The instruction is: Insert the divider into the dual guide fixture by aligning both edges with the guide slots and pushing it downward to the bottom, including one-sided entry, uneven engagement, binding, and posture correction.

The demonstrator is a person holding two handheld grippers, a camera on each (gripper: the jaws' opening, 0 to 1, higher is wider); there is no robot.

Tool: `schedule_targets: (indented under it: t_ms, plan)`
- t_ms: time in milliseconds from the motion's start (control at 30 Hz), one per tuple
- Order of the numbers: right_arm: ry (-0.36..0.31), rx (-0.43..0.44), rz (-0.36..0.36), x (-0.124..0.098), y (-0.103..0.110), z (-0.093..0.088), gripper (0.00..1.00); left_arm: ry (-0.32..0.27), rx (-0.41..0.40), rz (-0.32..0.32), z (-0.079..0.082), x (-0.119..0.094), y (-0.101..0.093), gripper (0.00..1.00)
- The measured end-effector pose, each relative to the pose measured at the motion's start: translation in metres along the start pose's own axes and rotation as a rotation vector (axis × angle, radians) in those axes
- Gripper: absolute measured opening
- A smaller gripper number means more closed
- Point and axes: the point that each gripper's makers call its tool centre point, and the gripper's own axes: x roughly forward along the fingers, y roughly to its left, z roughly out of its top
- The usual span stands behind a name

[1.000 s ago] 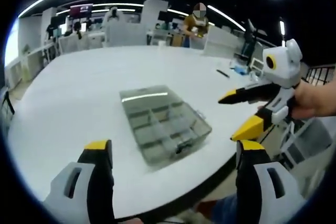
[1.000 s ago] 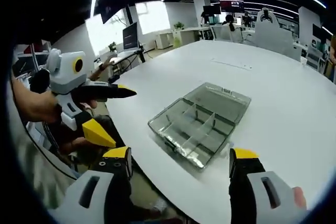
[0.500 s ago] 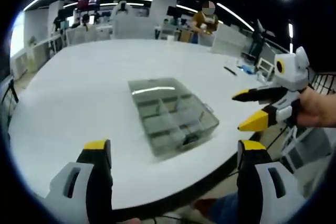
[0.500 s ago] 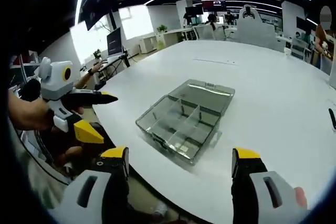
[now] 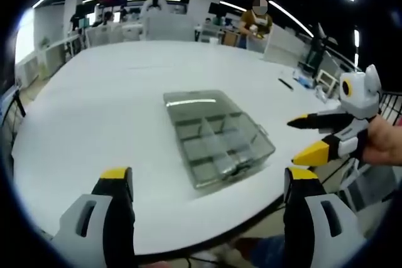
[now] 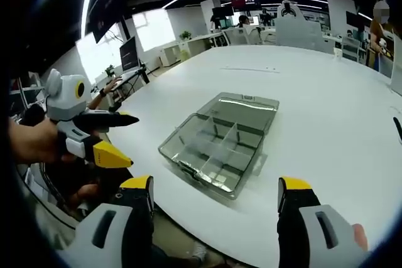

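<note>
The job has not really begun. The clear box (image 5: 217,137) (open, with little walls inside) sits near the edge of the white bench (image 5: 94,111). The left claw (image 5: 207,186) and right claw (image 6: 213,196) both gape wide, holding nothing, near the box. No loose divider shows.

Clear smoky plastic fixture box (image 5: 217,139) (image 6: 220,144) lies flat on the white bench (image 5: 94,111), near its edge, lid swung open flat behind it. Thin dividers stand upright inside, splitting it into compartments.
</note>
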Motion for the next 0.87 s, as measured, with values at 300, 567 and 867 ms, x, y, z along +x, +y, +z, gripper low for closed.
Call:
schedule_targets:
  t_ms: [300,567,867]
  plan:
    - [0.005,0.017,-0.01,0.0027,-0.0025,-0.0017,0.79,0.009,-0.002,0.006,-0.0012,0.0012,0.0036,0.99]
    - [0.015,0.02,-0.01,0.0061,-0.0018,-0.0024,0.79,0.014,-0.004,0.004,-0.0001,0.0017,0.0058,0.99]
    - [0.025,0.011,-0.009,0.0066,-0.0025,-0.0029,0.78,0.013,-0.001,-0.009,0.0032,0.0053,0.0041,0.99]
